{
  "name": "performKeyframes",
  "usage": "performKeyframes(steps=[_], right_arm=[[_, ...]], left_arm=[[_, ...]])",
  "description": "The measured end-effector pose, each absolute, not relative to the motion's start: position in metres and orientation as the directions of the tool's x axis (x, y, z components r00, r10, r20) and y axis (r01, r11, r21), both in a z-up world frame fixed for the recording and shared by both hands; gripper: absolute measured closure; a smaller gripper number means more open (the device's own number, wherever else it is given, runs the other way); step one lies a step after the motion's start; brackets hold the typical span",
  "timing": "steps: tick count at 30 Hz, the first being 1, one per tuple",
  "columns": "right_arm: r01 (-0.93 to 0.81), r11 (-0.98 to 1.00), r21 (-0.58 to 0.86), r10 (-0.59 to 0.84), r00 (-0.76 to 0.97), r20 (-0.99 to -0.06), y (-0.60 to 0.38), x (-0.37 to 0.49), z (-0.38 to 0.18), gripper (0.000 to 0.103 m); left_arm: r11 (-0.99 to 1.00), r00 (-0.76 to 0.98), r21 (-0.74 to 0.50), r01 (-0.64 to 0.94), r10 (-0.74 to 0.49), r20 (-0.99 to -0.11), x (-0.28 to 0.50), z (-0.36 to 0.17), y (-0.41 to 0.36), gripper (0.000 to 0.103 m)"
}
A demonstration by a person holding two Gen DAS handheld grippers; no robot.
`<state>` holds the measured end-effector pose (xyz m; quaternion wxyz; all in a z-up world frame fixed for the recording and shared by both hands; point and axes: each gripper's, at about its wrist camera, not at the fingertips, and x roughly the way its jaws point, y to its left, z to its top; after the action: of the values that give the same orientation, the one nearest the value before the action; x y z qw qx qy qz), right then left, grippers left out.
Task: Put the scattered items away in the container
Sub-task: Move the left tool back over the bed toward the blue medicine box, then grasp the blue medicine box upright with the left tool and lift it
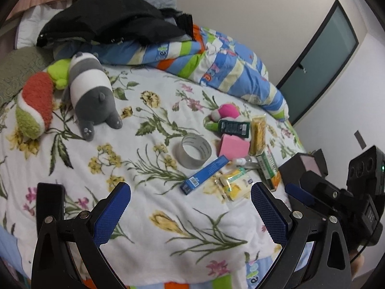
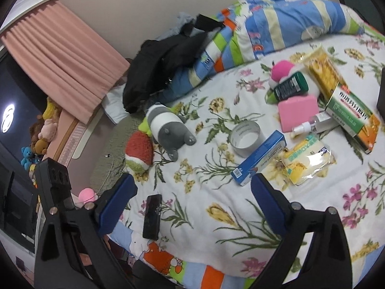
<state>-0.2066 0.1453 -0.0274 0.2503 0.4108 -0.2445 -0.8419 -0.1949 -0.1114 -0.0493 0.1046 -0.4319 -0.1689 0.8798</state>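
Small items lie scattered on a floral bedspread (image 1: 149, 207): a clear tape roll (image 1: 196, 151), a blue box (image 1: 204, 175), a pink block (image 1: 234, 147), a yellow packet (image 1: 234, 183), a green and orange box (image 1: 268, 166), a dark green bottle (image 1: 234, 126), a small spray bottle (image 1: 241, 161) and a yellow snack pack (image 1: 258, 134). The right wrist view shows the same tape roll (image 2: 245, 137), blue box (image 2: 259, 157) and yellow packet (image 2: 308, 159). My left gripper (image 1: 190, 207) is open and empty above the bed's near part. My right gripper (image 2: 192, 202) is open and empty; it also shows at the left view's right edge (image 1: 336, 192). No container is clearly in view.
A grey and white plush (image 1: 92, 89) and a red and green plush (image 1: 35, 106) lie at the left. A striped quilt (image 1: 216, 62) with black clothes (image 1: 108, 16) is piled at the back. A black phone (image 2: 152, 216) lies near the bed's front edge.
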Motion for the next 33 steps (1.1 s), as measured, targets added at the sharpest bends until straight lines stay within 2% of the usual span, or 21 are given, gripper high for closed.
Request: performKeyframes(steps=[8, 12, 16, 20, 23, 28, 33], right_arm=[[0.154, -0.746, 0.647, -0.626, -0.492, -0.605, 0.15, -0.26, -0.072, 0.016], [0.119, -0.774, 0.622, -0.597, -0.463, -0.655, 0.148, -0.286, -0.097, 0.019], [0.047, -0.787, 0.615, -0.573, -0.423, -0.701, 0.154, -0.31, -0.126, 0.031], [-0.026, -0.778, 0.628, -0.568, -0.398, -0.721, 0.162, -0.329, -0.152, 0.039], [-0.061, -0.785, 0.617, -0.552, -0.384, -0.74, 0.164, -0.34, -0.166, 0.043], [-0.091, -0.783, 0.616, -0.55, -0.363, -0.752, 0.164, -0.353, -0.183, 0.045], [-0.114, -0.813, 0.571, -0.504, -0.355, -0.787, 0.163, -0.362, -0.193, 0.053]], left_arm=[[-0.922, -0.531, -0.375, -0.095, 0.365, -0.764, -0.234, -0.098, -0.094, 0.003], [-0.919, -0.5, -0.373, -0.124, 0.383, -0.777, -0.253, -0.122, -0.083, 0.003], [-0.921, -0.478, -0.351, -0.167, 0.387, -0.788, -0.271, -0.141, -0.07, 0.003], [-0.916, -0.437, -0.344, -0.206, 0.4, -0.806, -0.288, -0.164, -0.057, 0.019], [-0.909, -0.407, -0.348, -0.227, 0.414, -0.814, -0.296, -0.178, -0.05, 0.02], [-0.891, -0.38, -0.361, -0.276, 0.446, -0.811, -0.304, -0.188, -0.038, 0.02], [-0.878, -0.354, -0.367, -0.306, 0.463, -0.813, -0.309, -0.195, -0.027, 0.02]])
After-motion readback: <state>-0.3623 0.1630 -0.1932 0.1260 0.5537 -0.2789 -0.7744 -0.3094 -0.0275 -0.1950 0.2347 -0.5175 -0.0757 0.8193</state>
